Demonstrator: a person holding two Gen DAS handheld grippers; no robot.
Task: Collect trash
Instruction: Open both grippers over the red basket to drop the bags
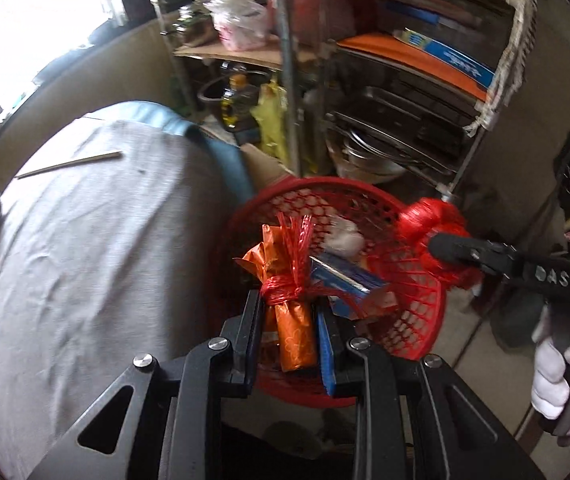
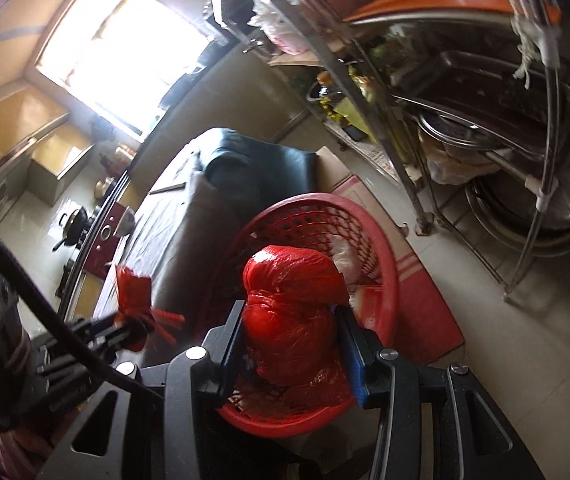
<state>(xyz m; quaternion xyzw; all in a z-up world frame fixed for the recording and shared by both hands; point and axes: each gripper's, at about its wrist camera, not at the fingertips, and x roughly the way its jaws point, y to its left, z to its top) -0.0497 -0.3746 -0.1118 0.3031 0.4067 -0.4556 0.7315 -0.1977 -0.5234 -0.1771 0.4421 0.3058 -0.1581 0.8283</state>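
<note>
My left gripper [image 1: 289,309] is shut on an orange wrapper bundle [image 1: 295,340] tied with frayed red netting [image 1: 293,252], held over the near rim of a red mesh basket [image 1: 413,320]. In the basket lie a blue carton [image 1: 349,280] and crumpled white paper [image 1: 343,236]. My right gripper [image 2: 289,312] is shut on a knotted red plastic bag [image 2: 293,280], which hangs over the same basket [image 2: 385,248]. Each gripper also shows in the other's view: the right gripper [image 1: 455,249] with its red bag [image 1: 431,220], and the left gripper [image 2: 131,330] with the red netting [image 2: 133,290].
A table under a grey cloth [image 1: 85,260] stands left of the basket, with a thin stick [image 1: 69,164] lying on it. A metal rack [image 1: 405,120] with pans and bottles stands behind. A white-gloved hand [image 1: 557,380] holds the right gripper. A red mat [image 2: 425,304] lies on the tiled floor.
</note>
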